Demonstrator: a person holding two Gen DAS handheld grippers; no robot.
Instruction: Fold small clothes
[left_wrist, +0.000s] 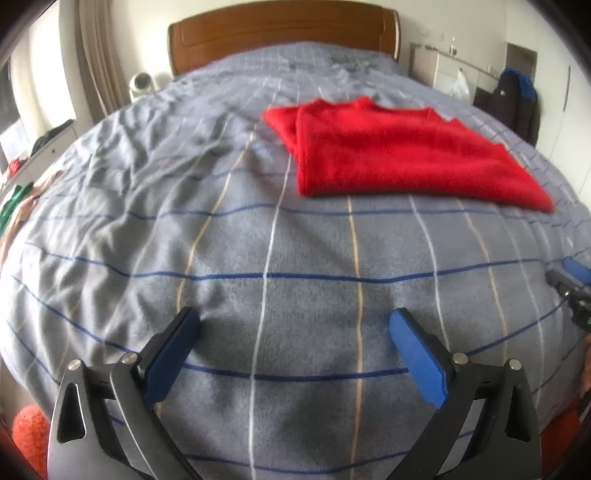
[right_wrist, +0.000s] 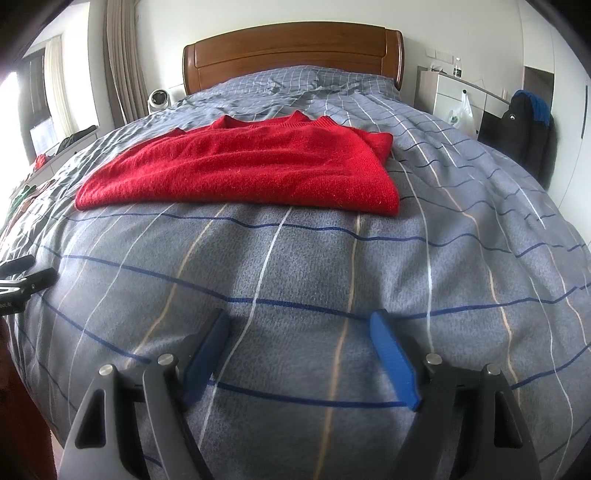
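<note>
- Lying folded on the bed (left_wrist: 258, 258), the sweater (left_wrist: 402, 155) sits well ahead of the left gripper (left_wrist: 295, 325) and off to the right of its fingers; nothing lies between those fingers but bare checked cover.
- Left gripper: fingers spread wide apart, holding nothing, hovering above the cover near the bed's foot.
- Right gripper (right_wrist: 301, 328): fingers likewise wide apart and empty; the sweater (right_wrist: 243, 170) lies ahead of them and reaches further to their left than to their right, well apart from both tips.
- The right view shows the sweater sharply: collar at the far side toward the headboard (right_wrist: 295, 51), a folded edge nearest the fingers, and a sleeve layer tucked along its right side.
- The left view is blurrier and shows the doubled layer on the sweater's left side instead.
- Only the left view catches the right gripper (left_wrist: 572, 284) at its far right edge, beside the left fingers' right side; only the right view catches the left gripper (right_wrist: 22, 277) at its far left edge.
- The left view alone shows green cloth (left_wrist: 14, 199) at the bed's left edge, far left of the fingers.
- Both views show a small fan (right_wrist: 159, 99) left of the headboard and a dark bag (right_wrist: 528, 122) by the wall on the right.
</note>
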